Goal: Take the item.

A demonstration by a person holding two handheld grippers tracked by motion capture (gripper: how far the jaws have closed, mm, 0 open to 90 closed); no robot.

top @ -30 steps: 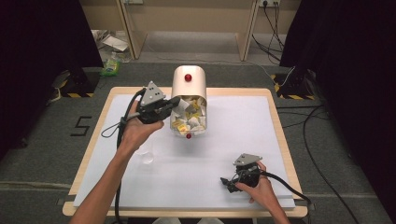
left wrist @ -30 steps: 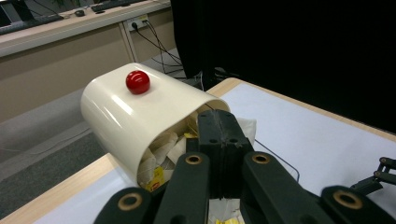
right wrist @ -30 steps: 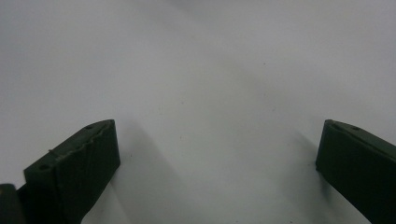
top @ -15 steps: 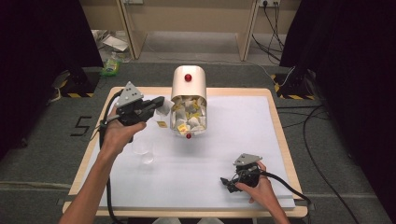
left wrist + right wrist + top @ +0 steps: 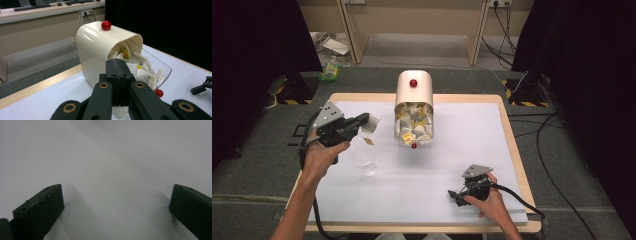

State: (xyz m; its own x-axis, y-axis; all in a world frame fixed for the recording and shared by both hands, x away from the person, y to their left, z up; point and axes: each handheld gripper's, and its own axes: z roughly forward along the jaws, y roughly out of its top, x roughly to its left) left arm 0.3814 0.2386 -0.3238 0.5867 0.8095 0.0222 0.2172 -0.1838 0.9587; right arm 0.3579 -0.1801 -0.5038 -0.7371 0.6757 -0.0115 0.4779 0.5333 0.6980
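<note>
while the left gripper point(image 5: 366, 121) clamped a white paper tea bag point(image 5: 371, 125) above the clear plastic cup point(image 5: 364, 159), dropping remained; the right gripper point(image 5: 457, 196) rested wide open.

Left gripper point(image 5: 362, 121): black body, grey three-cornered plate on top with small dark holes, black cable looping from its rear. In the left gripper view, two flat black jaws with brass-coloured pivot rings on black link arms. Right gripper point(image 5: 455, 195): same black build, grey plate, black cable. In the right gripper view, blocky dark jaws with small holes. Forearms bare, no sleeves.
</note>
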